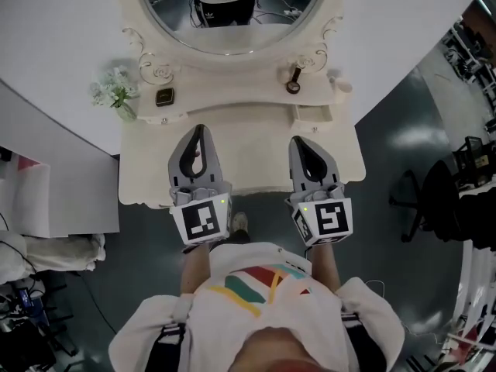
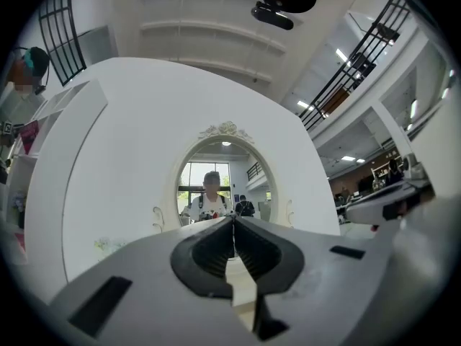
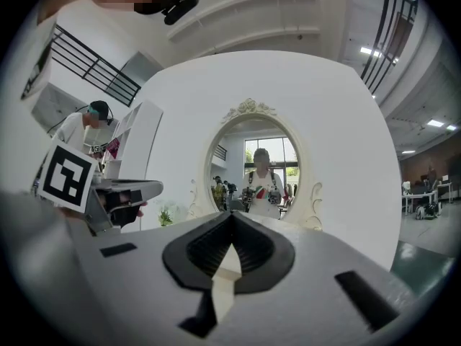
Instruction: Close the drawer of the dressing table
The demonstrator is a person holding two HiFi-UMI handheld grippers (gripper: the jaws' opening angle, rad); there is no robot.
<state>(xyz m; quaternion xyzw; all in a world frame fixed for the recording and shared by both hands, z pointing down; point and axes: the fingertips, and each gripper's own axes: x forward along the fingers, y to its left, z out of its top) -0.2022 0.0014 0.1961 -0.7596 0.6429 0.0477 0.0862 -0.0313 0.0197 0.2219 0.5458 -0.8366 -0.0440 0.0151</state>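
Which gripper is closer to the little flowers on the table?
Left. The left gripper is a little right of the flowers; the right gripper is farther right, beyond the left one.

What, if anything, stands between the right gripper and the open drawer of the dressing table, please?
Nothing visible does. The right gripper, fingers shut, hangs over bare tabletop in front of the drawer, which juts slightly from under the shelf. The dark-handled item lies on top of that shelf, off the path.

White curved partition wall (image 1: 54, 29) at 12 o'clock, glossy dark grey floor (image 1: 403, 138), black office chair (image 1: 422, 200) at 3 o'clock
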